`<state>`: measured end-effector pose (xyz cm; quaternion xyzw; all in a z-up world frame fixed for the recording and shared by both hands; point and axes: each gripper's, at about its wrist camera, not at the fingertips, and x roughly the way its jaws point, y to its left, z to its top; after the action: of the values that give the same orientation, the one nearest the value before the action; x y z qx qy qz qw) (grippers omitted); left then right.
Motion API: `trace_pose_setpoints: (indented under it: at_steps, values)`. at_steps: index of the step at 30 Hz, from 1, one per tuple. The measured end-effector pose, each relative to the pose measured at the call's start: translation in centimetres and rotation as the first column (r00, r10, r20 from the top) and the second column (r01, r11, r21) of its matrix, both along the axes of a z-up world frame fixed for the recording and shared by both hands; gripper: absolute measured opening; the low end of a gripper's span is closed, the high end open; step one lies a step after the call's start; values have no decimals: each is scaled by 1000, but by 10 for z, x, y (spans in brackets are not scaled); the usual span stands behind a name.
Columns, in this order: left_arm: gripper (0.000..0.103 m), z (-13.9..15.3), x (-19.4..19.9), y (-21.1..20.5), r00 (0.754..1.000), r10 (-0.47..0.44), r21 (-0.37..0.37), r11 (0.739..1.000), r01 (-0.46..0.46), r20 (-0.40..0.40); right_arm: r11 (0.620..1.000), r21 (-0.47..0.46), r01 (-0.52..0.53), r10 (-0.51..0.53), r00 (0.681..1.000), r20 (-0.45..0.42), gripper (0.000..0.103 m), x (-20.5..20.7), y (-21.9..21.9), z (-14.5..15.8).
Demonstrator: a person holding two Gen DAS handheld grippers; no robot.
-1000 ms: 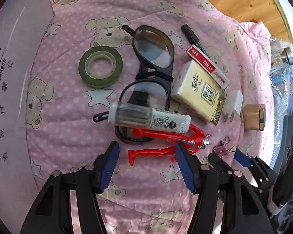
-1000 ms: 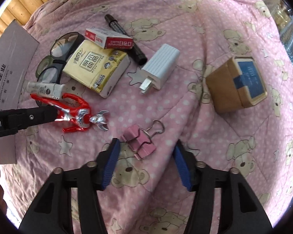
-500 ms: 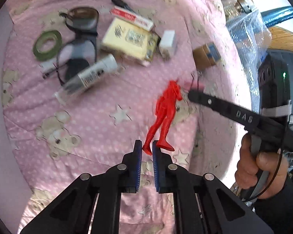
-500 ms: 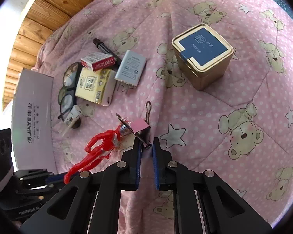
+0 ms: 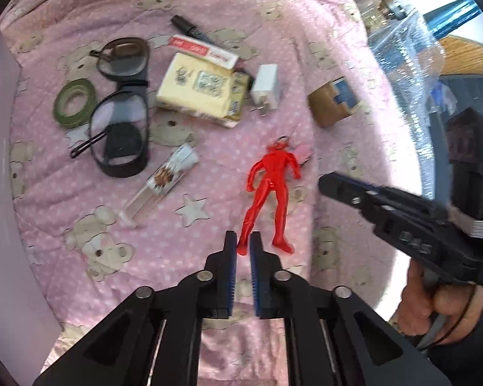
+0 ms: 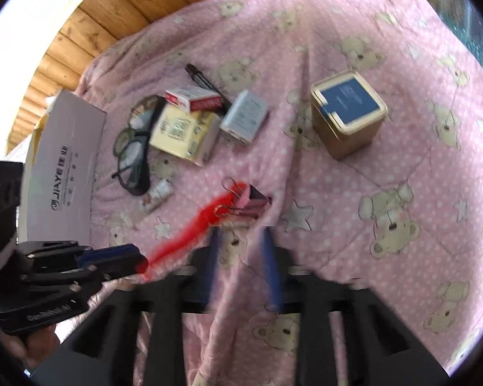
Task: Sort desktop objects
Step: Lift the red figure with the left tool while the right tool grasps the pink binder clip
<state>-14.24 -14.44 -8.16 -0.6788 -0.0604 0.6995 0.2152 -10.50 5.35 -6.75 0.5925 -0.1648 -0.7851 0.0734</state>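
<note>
- Right now your left gripper (image 5: 240,251) has its blue pads drawn close on one foot of the red toy figure (image 5: 271,182), which stretches away from the tips over the quilt; whether its body hangs clear or lies on the cloth, you cannot tell from these views.
- Judge that figure as light, thin moulded plastic with some flex in the limbs: a pinch at the foot lets it swing and twist, so the torso or both legs together would give a steadier hold.
- Your right gripper (image 6: 243,260) is blurred, its fingers parted with nothing between them, just short of the pink binder clip (image 6: 249,201) lying at the figure's head.
- The clip should be small, stiff and springy; take it across the folded body, not by the loose wire loops.
- Underneath is a soft pink bear-print quilt (image 5: 190,247), wrinkled and yielding, so things sit tilted and fingertips may snag cloth.
- Farther out lie a clear tube (image 5: 159,185), black glasses (image 5: 122,135), a green tape roll (image 5: 75,103), a yellow tissue pack (image 5: 203,91), a white charger plug (image 5: 265,87) and a brown tin with a blue lid (image 6: 349,114).
- At the left edge stands a white lettered box (image 6: 64,173); beyond the quilt, wooden planks (image 6: 119,3).
</note>
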Motion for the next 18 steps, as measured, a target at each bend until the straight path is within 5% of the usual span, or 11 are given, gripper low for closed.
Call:
trace_pose_setpoints:
  at_steps: [3,6,11,14,16,18]
  values:
    - [40,3,0,2,999,6,-13,1000,-6,-34,1000,-18,-5,5,1000,-20,44,-6,0,3]
    - [43,-3,-4,9,999,-21,1,1000,21,-37,1000,4,-26,26,1000,-13,47,-20,-6,-4]
    - [43,-33,-7,23,999,-36,39,999,35,23,998,-2,-55,55,998,39,47,-33,-10,-29]
    - [43,-34,-8,30,1000,-28,34,999,28,-15,997,-5,-78,79,996,43,41,-36,-10,-42]
    - [25,-34,-9,25,1000,-6,35,999,6,-13,996,-1,-87,87,995,48,34,-37,-7,-43]
    - [25,-33,-8,16,1000,10,42,999,-10,-6,997,-19,-74,75,996,45,29,-37,-2,-40]
